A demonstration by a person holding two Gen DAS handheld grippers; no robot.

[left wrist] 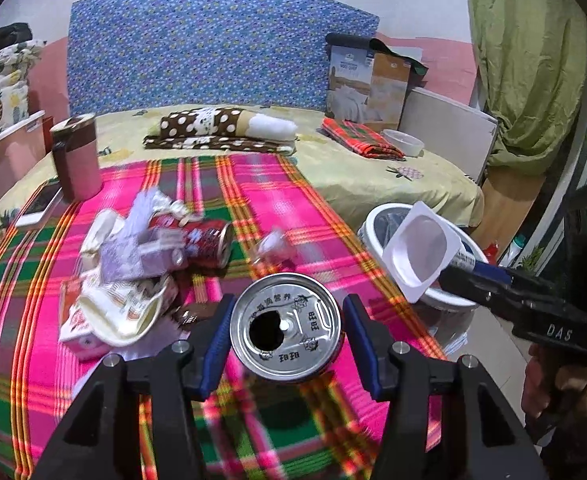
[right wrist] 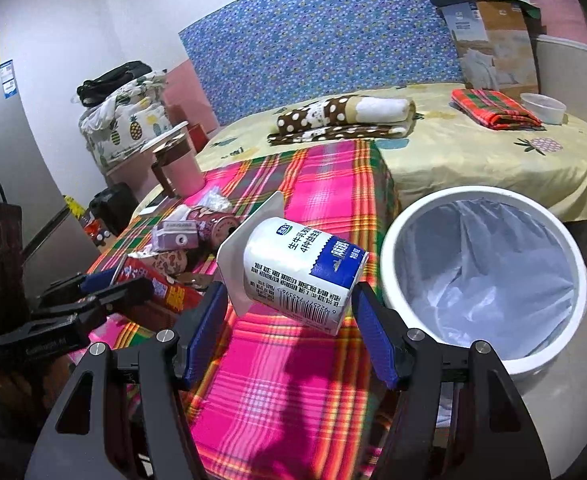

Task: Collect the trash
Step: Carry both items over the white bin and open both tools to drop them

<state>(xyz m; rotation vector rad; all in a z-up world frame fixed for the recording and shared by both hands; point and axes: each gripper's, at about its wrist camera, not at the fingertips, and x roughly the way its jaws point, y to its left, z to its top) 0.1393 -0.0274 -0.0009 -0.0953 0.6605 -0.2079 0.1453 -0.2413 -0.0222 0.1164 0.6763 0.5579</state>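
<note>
My left gripper [left wrist: 287, 330] is shut on an opened drink can [left wrist: 285, 326], held above the pink plaid cloth [left wrist: 253, 184]. My right gripper [right wrist: 289, 308] is shut on a white and blue yogurt cup [right wrist: 297, 270], tilted on its side, just left of the white trash bin [right wrist: 485, 276] with its clear liner. In the left wrist view the cup [left wrist: 421, 252] hangs over the bin [left wrist: 377, 228]. More trash lies on the cloth: a red can [left wrist: 205, 240], a purple carton [left wrist: 149, 248] and crumpled wrappers [left wrist: 113, 312].
A pink mug [left wrist: 77, 156] and a phone [left wrist: 41, 200] sit at the cloth's far left. Folded blankets [left wrist: 221, 128], a red plaid cloth [left wrist: 361, 138], a white bowl [left wrist: 403, 142] and a box [left wrist: 367, 84] lie on the bed behind.
</note>
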